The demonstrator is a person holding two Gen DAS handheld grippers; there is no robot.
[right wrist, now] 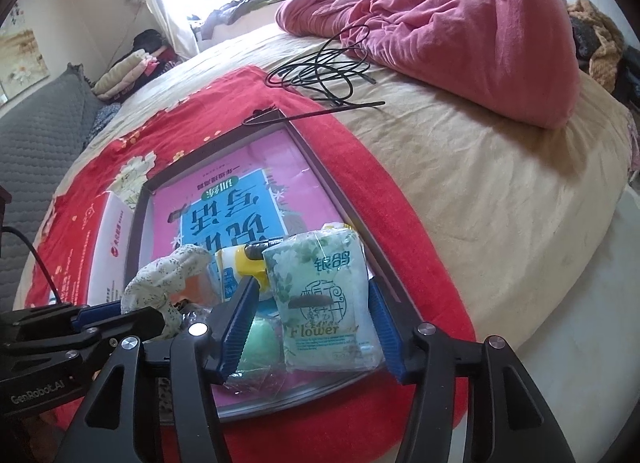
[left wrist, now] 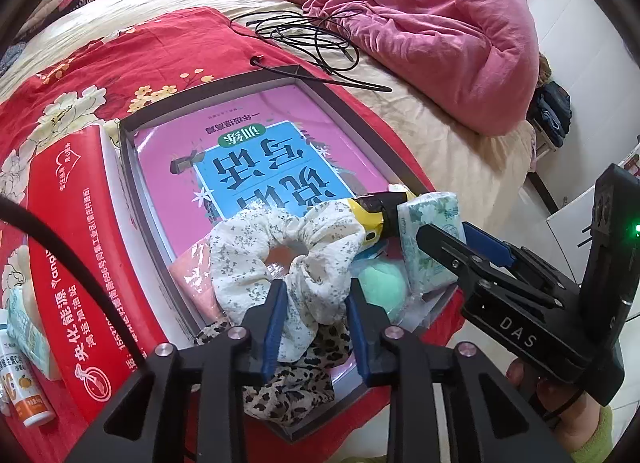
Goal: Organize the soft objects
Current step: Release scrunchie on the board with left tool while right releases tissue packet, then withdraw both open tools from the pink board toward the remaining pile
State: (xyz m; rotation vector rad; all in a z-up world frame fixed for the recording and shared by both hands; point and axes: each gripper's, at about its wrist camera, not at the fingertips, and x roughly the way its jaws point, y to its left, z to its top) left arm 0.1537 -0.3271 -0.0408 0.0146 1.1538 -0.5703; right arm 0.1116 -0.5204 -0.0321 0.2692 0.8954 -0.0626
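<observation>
A dark-rimmed tray (left wrist: 128,167) on a red floral cloth holds a pink and blue book. My left gripper (left wrist: 316,311) is shut on a white floral scrunchie (left wrist: 280,247), held over the tray's near end. A leopard-print scrunchie (left wrist: 296,379) lies under it. My right gripper (right wrist: 316,315) is shut on a green tissue pack (right wrist: 328,299); the pack also shows in the left wrist view (left wrist: 432,239). A mint green ball (left wrist: 380,283) and a yellow and black item (left wrist: 374,211) lie between them in the tray.
A red and white box (left wrist: 76,263) lies left of the tray, with a small bottle (left wrist: 28,391) beside it. A coiled black cable (left wrist: 316,31) and a pink quilt (left wrist: 440,23) lie further back on the beige bed. The bed edge is on the right.
</observation>
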